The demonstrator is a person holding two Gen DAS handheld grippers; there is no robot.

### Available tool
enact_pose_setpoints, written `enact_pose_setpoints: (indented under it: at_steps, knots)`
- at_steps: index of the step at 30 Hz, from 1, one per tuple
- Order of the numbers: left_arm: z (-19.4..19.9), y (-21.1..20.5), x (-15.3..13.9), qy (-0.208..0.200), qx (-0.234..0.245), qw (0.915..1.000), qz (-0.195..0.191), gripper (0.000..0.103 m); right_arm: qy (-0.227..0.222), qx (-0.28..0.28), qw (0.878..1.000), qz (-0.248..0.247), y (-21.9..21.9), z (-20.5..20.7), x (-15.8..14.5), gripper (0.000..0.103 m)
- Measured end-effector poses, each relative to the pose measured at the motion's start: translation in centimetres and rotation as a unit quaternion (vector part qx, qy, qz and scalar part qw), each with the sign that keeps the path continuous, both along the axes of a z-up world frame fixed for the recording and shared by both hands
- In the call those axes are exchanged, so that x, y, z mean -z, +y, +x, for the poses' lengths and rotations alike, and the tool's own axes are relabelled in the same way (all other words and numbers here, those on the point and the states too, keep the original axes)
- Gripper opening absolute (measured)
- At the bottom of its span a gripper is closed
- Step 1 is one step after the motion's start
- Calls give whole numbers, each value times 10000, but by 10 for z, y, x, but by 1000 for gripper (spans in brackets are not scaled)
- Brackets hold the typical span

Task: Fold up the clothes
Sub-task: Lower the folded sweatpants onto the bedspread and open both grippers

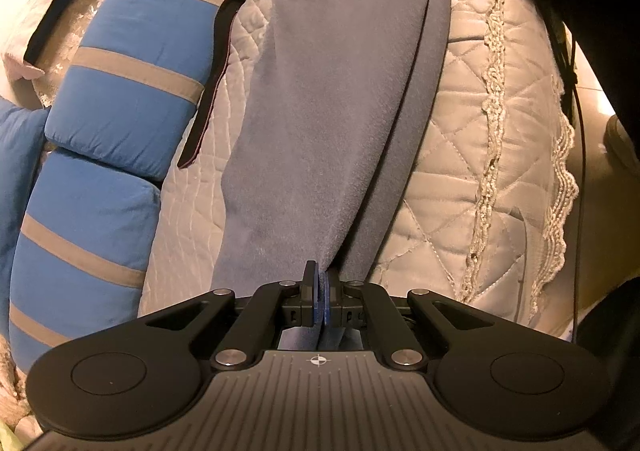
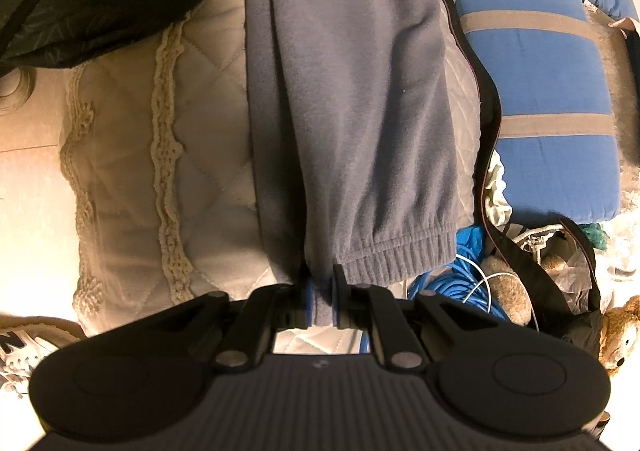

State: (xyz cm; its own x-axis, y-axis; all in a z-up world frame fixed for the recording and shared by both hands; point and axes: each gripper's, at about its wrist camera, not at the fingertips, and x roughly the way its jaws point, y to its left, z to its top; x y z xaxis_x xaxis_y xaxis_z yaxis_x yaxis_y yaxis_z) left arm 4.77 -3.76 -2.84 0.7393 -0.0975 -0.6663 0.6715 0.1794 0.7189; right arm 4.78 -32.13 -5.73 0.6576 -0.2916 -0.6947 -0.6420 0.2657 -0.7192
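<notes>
The grey fleece trousers [image 1: 328, 99] are stretched out ahead of both claws over the quilted bed cover [image 1: 480, 131]. The left claw [image 1: 321, 283] is clamped on one end of them. The right claw [image 2: 321, 291] is clamped on the ribbed cuff [image 2: 400, 255].

The left wrist view looks forward along its own fingers from just behind the left gripper [image 1: 321, 285], very close above the grey fleece trousers [image 1: 320, 111], with the blue striped bedding [image 1: 120, 91] lying left of the trousers and the lace-edged quilt [image 1: 500, 171] right of them. The right wrist view sits equally close behind the right gripper [image 2: 321, 299] at the trousers' [image 2: 352, 111] elastic cuff, facing along them the opposite way, so the bedding [image 2: 540, 91] falls right of the trousers and the quilt's [image 2: 168, 131] lace edge left. Both views share the trousers, quilt and bedding.
</notes>
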Motion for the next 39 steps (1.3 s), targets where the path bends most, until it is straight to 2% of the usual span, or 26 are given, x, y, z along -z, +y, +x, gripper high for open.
enact_pose_setpoints:
  at_steps: [13,19,24,25,27,28,30,31,33,34,39]
  knots:
    - [0,2,-12,-2,-86,9998,-188,3,-187,116,9997,97,-2,-2,-6,9]
    - [-1,2,-12,111,-84,9998,-136,3,-210,182,9995,174,-5,-3,-9,9]
    - [-1,2,-7,140,-81,9999,-3,5,-256,187,9995,-32,-2,-2,-4,10]
    - [0,2,-5,158,-101,9998,40,5,-268,188,9994,-80,-1,-2,-3,18]
    - [2,3,-2,201,-148,9996,119,6,-292,192,9992,-177,1,-1,0,44]
    - [3,3,-1,210,-164,9995,150,6,-315,202,9991,-221,2,-1,0,51]
    - [3,5,0,187,-182,9995,181,8,-377,291,9988,-133,3,0,-8,84]
    - [4,6,-1,152,-199,9995,176,9,-354,322,9989,29,4,0,-15,87]
    - [5,7,-2,52,-227,9996,174,31,-472,428,9972,387,11,2,-29,89]
    - [5,8,-3,-33,-226,9996,183,35,-584,496,9954,577,15,4,-36,90]
    - [7,15,0,-248,-245,9983,463,37,-1140,828,9783,1518,38,15,-72,94]
